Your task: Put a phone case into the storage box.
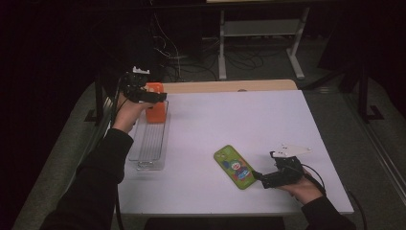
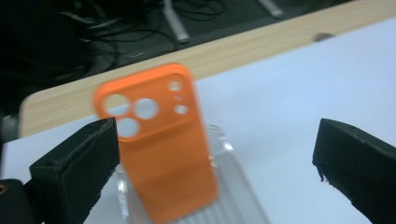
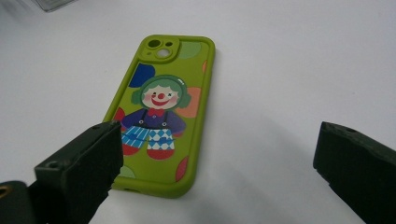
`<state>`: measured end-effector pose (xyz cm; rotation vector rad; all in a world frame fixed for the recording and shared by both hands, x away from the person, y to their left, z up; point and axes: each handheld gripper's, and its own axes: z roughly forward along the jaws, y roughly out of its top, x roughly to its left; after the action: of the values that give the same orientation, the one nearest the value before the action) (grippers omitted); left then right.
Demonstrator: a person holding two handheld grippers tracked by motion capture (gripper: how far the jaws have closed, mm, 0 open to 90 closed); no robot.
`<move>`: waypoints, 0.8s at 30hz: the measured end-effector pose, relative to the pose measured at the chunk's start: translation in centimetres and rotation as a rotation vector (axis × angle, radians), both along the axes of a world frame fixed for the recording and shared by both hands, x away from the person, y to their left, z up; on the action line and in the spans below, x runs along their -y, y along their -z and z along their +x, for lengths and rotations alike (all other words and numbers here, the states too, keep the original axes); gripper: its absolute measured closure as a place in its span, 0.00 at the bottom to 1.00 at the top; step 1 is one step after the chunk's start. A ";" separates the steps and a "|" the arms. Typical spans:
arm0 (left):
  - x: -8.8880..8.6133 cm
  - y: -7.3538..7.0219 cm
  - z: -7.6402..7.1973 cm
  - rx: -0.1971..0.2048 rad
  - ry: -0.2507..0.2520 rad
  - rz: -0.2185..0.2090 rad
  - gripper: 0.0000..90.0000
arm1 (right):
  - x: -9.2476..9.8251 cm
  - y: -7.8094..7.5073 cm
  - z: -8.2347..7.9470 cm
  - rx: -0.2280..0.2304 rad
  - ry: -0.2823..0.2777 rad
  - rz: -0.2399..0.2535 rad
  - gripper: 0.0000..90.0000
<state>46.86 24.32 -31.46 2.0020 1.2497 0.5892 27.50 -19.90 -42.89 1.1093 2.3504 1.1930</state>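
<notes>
Orange silicone phone case (image 2: 161,144) leaning upright in clear ribbed plastic tray (image 1: 149,143), left gripper (image 1: 146,96) fingers apart, releasing it; right gripper (image 1: 268,179) fingers apart framing green clown phone case (image 3: 161,116) on counter, ready for grabbing

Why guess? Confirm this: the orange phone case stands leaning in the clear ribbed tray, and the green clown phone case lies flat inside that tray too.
One error: the green clown phone case lies on the white table, outside the clear ribbed tray, per the high view. The orange phone case does lean in it.
</notes>
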 end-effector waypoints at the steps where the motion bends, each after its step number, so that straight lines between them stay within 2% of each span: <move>1: 0.1 0.0 -0.4 -0.005 0.022 -0.004 0.00 | 0.0 0.0 0.0 -0.002 0.002 0.001 0.01; 5: 0.9 0.0 -1.9 -0.009 0.097 -0.035 0.00 | 0.0 -0.1 0.0 -0.008 0.010 0.007 0.01; 9: 1.9 0.2 -3.6 -0.004 0.168 -0.043 0.00 | 0.1 0.0 0.0 0.001 0.002 0.000 0.01; 13: 3.1 0.8 -5.4 -0.002 0.216 -0.084 0.00 | 0.2 -0.3 -0.1 0.002 0.007 0.008 0.01; 19: 4.5 1.8 -7.4 -0.019 0.305 -0.095 0.00 | -0.3 -0.5 -0.1 0.010 -0.006 0.008 0.01; 21: 4.7 2.0 -8.0 -0.010 0.338 -0.091 0.00 | -0.5 -0.4 -0.2 0.011 -0.016 -0.002 0.01; 24: 5.4 2.6 -9.2 -0.021 0.365 -0.122 0.00 | -0.5 -0.3 -0.2 0.000 -0.017 -0.002 0.01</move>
<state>37.68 18.96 -34.03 2.0676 0.8764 0.3078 27.34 -19.36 -42.57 1.0912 2.3652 1.1965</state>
